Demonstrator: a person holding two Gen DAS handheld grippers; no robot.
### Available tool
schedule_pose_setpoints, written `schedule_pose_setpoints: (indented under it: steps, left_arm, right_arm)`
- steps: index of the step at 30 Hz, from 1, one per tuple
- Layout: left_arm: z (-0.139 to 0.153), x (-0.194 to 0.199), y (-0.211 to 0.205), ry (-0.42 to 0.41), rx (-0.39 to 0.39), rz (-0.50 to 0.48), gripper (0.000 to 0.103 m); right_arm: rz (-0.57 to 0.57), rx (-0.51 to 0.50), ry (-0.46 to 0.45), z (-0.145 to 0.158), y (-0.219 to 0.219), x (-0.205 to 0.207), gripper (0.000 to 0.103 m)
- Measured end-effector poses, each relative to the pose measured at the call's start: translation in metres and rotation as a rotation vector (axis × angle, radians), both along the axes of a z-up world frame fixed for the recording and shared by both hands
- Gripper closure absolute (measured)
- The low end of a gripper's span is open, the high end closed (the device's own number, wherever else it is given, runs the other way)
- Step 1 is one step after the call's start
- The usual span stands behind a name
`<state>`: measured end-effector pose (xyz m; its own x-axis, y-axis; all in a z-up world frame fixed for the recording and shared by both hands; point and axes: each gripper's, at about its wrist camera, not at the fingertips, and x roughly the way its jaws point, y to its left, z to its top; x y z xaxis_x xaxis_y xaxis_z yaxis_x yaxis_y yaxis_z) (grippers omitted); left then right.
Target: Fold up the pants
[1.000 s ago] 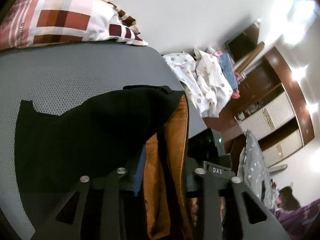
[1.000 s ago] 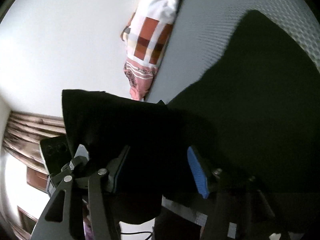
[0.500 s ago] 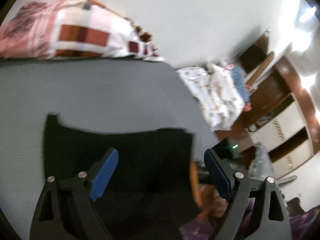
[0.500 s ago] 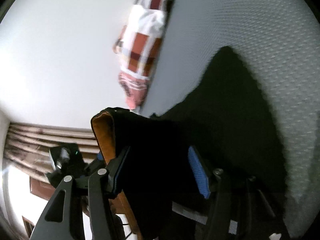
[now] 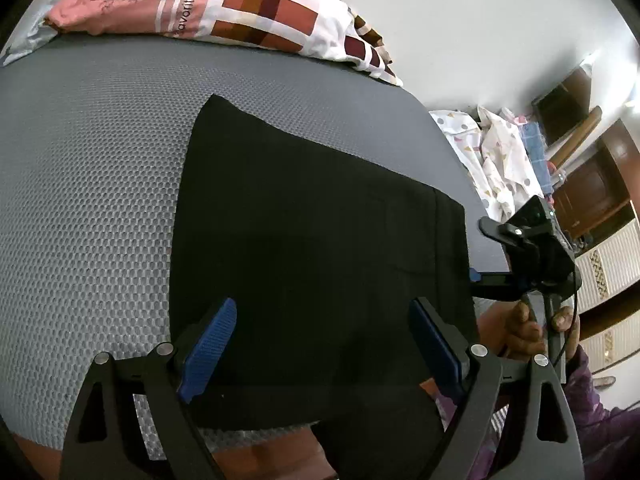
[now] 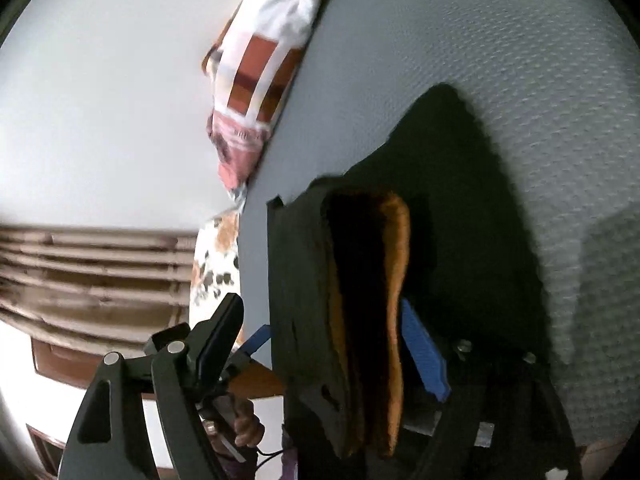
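Observation:
The black pants (image 5: 312, 240) lie folded flat on the grey mesh bed (image 5: 88, 184), their near end hanging over the front edge. My left gripper (image 5: 320, 344) is open and empty, its blue pads (image 5: 208, 344) spread just above the pants' near part. In the right wrist view the waistband of the pants (image 6: 360, 300) stands up showing its orange lining, between the open jaws of my right gripper (image 6: 320, 356). The right gripper also shows in the left wrist view (image 5: 532, 256) at the pants' right edge.
A checked red, pink and white pillow (image 5: 248, 12) lies at the bed's far edge. A pile of spotted white clothes (image 5: 492, 164) sits beyond the bed's right side. Wooden cabinets (image 5: 592, 184) stand at the far right.
My left gripper let go of the pants and opened; the lifted part now lies flat on the bed. The right gripper's view has swung, and the orange lining now faces it.

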<state>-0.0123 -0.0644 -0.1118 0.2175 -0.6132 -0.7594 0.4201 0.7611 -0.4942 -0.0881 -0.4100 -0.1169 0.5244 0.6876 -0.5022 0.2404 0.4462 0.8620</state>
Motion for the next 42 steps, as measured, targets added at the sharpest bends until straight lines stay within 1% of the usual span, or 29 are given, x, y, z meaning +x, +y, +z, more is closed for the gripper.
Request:
schedule_pose_setpoints:
  steps: [1,3,5,6,7,8,9,10,13,15,17,18,19,21,23,28,30,32,36,38,39,42]
  left_arm:
    - [0.001,-0.002,0.001,-0.001,-0.003,0.002,0.015]
    - [0.002,-0.004,0.003,-0.007,-0.008,0.006,0.015]
    - [0.002,-0.005,0.004,-0.008,-0.001,0.006,0.015]
    - [0.001,-0.006,0.003,-0.009,0.005,0.008,0.015]
    - [0.001,-0.006,0.003,-0.010,0.008,0.010,0.015]
    - [0.001,-0.005,0.001,-0.010,0.015,0.013,0.015]
    - [0.002,-0.004,-0.003,-0.009,0.023,0.016,0.015]
    - [0.002,-0.004,-0.004,-0.009,0.026,0.016,0.015]
    - [0.009,-0.003,-0.009,-0.023,0.027,0.007,0.015]
    - [0.009,-0.002,-0.014,-0.030,0.042,-0.006,0.015]
    - [0.005,0.001,-0.019,-0.021,0.049,-0.012,0.015]
    - [0.002,0.003,-0.022,-0.012,0.046,-0.012,0.015]
    - [-0.003,0.006,-0.025,0.001,0.046,-0.013,0.015]
    - [-0.011,0.009,-0.030,0.023,0.056,-0.014,0.015]
    - [-0.014,0.009,-0.034,0.024,0.061,-0.013,0.015]
    - [-0.012,0.010,-0.040,0.004,0.065,-0.031,0.015]
    - [-0.014,0.013,-0.041,0.009,0.064,-0.033,0.015]
    - [-0.015,0.015,-0.043,0.014,0.048,-0.029,0.015]
    - [-0.016,0.013,-0.047,-0.002,0.046,-0.048,0.015]
    - [-0.014,0.011,-0.050,-0.017,0.064,-0.058,0.015]
    - [-0.013,0.011,-0.051,-0.023,0.069,-0.062,0.015]
    - [-0.010,0.010,-0.047,-0.037,0.051,-0.052,0.015]
  right_arm:
    - [0.003,-0.027,0.002,0.002,0.002,0.002,0.026]
    - [0.010,-0.032,-0.003,-0.001,0.003,0.003,0.026]
    - [0.028,-0.061,0.000,-0.004,0.006,0.004,0.033]
    - [0.042,-0.090,-0.008,-0.003,0.010,0.005,0.044]
    - [0.071,-0.159,-0.015,-0.001,0.018,0.007,0.062]
    - [0.092,-0.212,-0.016,0.000,0.021,0.007,0.076]
    - [0.109,-0.239,-0.024,0.002,0.023,0.009,0.088]
    - [0.108,-0.236,-0.038,0.005,0.022,0.009,0.092]
    - [0.108,-0.279,-0.143,0.033,0.014,0.007,0.093]
    - [0.083,-0.280,-0.165,0.045,-0.001,0.007,0.094]
    - [0.047,-0.307,-0.159,0.047,-0.020,0.004,0.094]
    - [0.031,-0.301,-0.145,0.043,-0.029,0.002,0.094]
    - [0.026,-0.273,-0.120,0.034,-0.038,0.002,0.094]
    - [0.021,-0.279,-0.073,0.017,-0.047,0.001,0.094]
    - [0.018,-0.273,-0.071,0.004,-0.055,-0.002,0.095]
    - [-0.002,-0.273,-0.101,0.012,-0.061,-0.008,0.095]
    - [0.001,-0.286,-0.089,0.008,-0.066,-0.010,0.096]
    - [-0.015,-0.278,-0.082,0.005,-0.072,-0.013,0.096]
    - [-0.037,-0.273,-0.088,0.007,-0.079,-0.021,0.096]
    - [-0.065,-0.299,-0.085,0.015,-0.081,-0.027,0.094]
    - [-0.077,-0.314,-0.090,0.020,-0.081,-0.031,0.091]
    - [-0.083,-0.365,-0.084,0.037,-0.074,-0.047,0.088]
